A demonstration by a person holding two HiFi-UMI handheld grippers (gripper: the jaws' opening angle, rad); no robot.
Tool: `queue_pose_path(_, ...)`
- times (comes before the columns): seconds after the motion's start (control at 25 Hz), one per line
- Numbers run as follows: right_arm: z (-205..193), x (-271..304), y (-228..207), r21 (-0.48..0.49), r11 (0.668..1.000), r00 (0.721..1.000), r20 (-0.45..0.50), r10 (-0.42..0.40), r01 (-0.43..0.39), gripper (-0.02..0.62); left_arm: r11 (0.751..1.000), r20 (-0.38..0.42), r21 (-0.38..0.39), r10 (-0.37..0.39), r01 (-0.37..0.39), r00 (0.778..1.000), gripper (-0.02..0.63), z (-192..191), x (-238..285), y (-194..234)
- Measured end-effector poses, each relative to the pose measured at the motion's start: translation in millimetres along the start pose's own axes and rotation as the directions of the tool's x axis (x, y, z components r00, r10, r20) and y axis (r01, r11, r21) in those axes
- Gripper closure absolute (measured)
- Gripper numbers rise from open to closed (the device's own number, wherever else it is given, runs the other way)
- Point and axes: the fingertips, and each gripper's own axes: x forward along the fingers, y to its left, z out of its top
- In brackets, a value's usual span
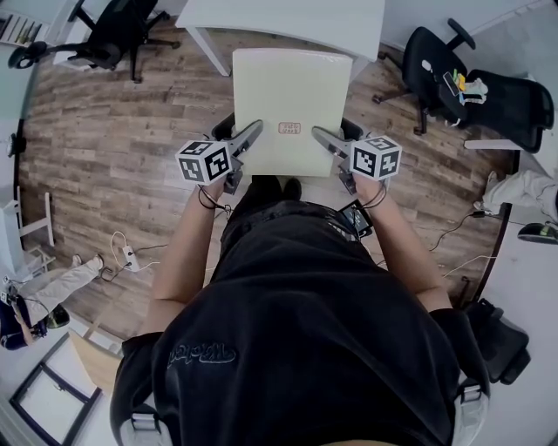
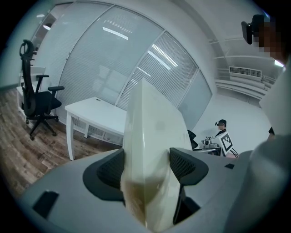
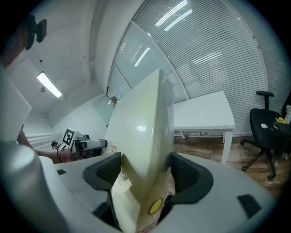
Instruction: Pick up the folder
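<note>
Folder [image 1: 292,109] is off any surface, held in the air in front of the person over the wood floor [image 1: 113,165], upper centre of the head view. Its far edge overlaps the white counter [image 1: 288,22] in the picture. I can't tell the height gap.

Left gripper [image 1: 250,136]: jaws clamped on the folder's left edge, near corner. Right gripper [image 1: 323,138]: jaws clamped on the right edge, near corner. Both gripper views show the cream cover filling the gap between the pads, so neither gripper is empty.

Risks, my read:
- Both grips sit at the near end, so the far end has no support. It will likely sag or pivot down around the jaws, and a quick lift makes that worse.
- The cover looks glossy. Low friction plus that lever arm could mean creep out of 1 grip, and then the folder swings on the other.
- 2 rigid grips on 1 sheet-like item: moving the hands together bows it, moving them apart strains the cover. Spacing needs to stay constant.
- The right gripper view shows loose-looking layers and a yellow sticker [image 3: 156,205] low at the pinch. Contents could slide out if the far end tips down.
- Pushing forward may clip the counter.

Orientation: broad face toward the head camera, roughly flat. Long axis runs away from the person, bottom to top of frame. The small label [image 1: 289,128] sits at the near end.
</note>
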Motion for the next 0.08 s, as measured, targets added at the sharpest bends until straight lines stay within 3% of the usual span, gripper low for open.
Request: queue_pose_path(0.08,1.3,1.0,0.7,-0.004,1.0,1.0,0.003,0.0,0.0,0.258,1.0,0.004,0.006,0.001,-0.001,1.0,0.278,1.9,-0.9,0.7)
